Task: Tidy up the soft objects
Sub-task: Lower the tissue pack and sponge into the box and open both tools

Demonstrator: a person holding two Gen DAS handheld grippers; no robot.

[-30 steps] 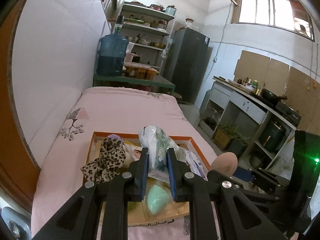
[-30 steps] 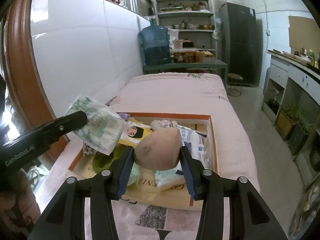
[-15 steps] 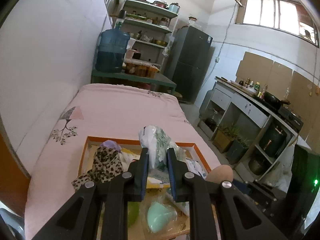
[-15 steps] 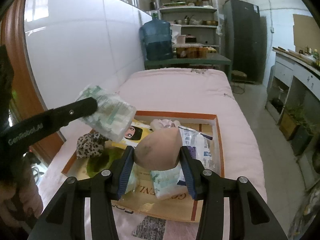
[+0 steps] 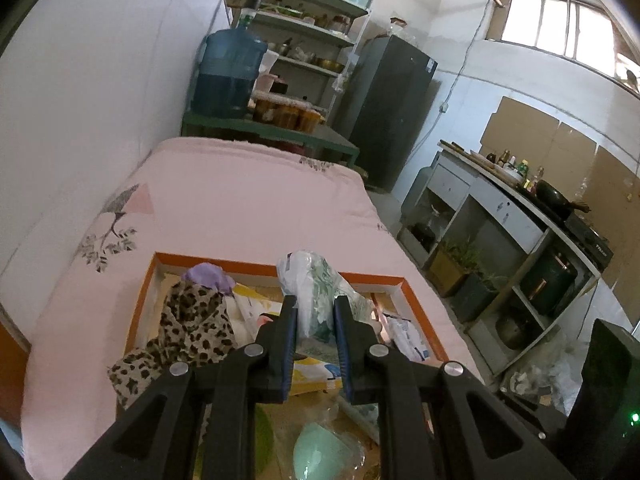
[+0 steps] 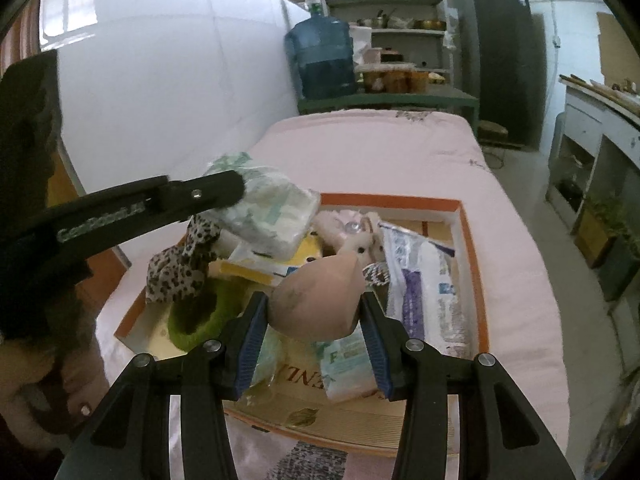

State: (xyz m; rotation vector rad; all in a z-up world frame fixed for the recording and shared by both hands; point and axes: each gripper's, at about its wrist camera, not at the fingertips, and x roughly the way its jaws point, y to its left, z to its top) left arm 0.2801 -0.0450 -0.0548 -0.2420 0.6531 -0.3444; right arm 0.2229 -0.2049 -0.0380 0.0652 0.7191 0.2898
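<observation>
An orange-rimmed shallow box (image 5: 416,300) (image 6: 472,264) lies on the pink bed and holds soft things. My left gripper (image 5: 315,320) is shut on a white and green tissue pack (image 5: 316,280) and holds it above the box; the pack also shows in the right wrist view (image 6: 268,216). My right gripper (image 6: 316,320) is shut on a beige teardrop sponge (image 6: 320,300) above the box's near half. In the box lie a leopard-print cloth (image 5: 192,320) (image 6: 180,264), a purple item (image 5: 208,276), a green fuzzy piece (image 6: 200,312), a mint sponge (image 5: 324,452), a white plush (image 6: 356,236) and plastic-wrapped packs (image 6: 424,280).
The pink bed (image 5: 240,200) runs along a white wall at the left. A green table with a blue water jug (image 5: 228,76), shelves and a dark fridge (image 5: 384,112) stand beyond it. A kitchen counter (image 5: 520,208) lines the right side across a floor gap.
Both grippers have drawn back and risen a little with their loads. The left gripper with the tissue pack has shifted to the right over the box. The sponge stays gripped.
</observation>
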